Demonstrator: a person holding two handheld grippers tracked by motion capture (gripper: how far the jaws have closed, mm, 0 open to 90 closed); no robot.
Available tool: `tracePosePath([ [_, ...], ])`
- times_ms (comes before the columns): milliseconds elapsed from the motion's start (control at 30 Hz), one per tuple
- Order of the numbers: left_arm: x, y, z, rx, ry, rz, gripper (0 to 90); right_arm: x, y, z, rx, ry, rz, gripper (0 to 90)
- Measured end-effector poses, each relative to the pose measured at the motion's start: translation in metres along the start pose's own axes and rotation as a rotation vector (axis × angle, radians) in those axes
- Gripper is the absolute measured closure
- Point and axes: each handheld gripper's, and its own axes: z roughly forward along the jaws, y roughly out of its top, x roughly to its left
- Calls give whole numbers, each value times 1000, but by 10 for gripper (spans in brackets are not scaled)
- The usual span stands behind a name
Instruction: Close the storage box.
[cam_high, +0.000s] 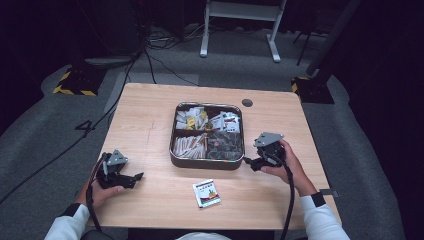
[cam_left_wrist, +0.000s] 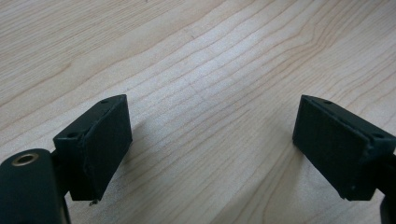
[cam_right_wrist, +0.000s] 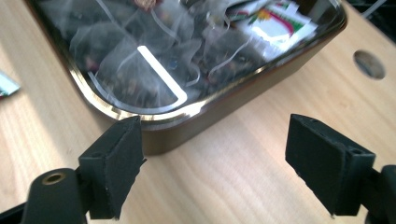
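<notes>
A dark room with grey carpet, cables and stand legs surrounds the wooden table (cam_high: 150, 120) you sit at. The table has wide bare wood to the left of the tin (cam_high: 207, 161), a narrower strip to its right, and a clear band between the tin and your edge. A small round hole (cam_high: 247, 103) sits just beyond the tin's far right corner.

The tin is the biggest thing on the table, lying near the middle, its four compartments filled with packets and tea bags under a clear lid. One loose packet (cam_high: 206, 193) lies flat on the wood just in front of the tin, toward your edge, between your two hands and touching neither.

Your right gripper (cam_high: 251, 162) is just beside the tin's near right corner. In the right gripper view its jaws are spread wide around nothing, one jaw tip close against the tin's rounded corner (cam_right_wrist: 159, 112), the other over bare wood.

Your left gripper (cam_high: 136, 177) rests well to the left of the tin, near your edge. Its jaws are spread wide too, with only wood grain between them.
</notes>
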Motion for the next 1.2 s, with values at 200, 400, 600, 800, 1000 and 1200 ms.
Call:
tracePosePath([
  [200,0,0,0,0,0,0,121,0,-12,-4,7,3,11,195],
  [400,0,0,0,0,0,0,121,0,-27,-4,26,1,34,195],
  [600,0,0,0,0,-1,-1,121,-1,-43,-6,38,2,57,196],
  [800,0,0,0,0,0,0,120,-4,-62,-12,37,2,100,195],
  [1000,0,0,0,0,-1,-1,120,-8,-85,-17,48,-11,150,196],
  [1200,0,0,0,1,-1,-1,120,-12,-105,-24,53,-18,196,196],
])
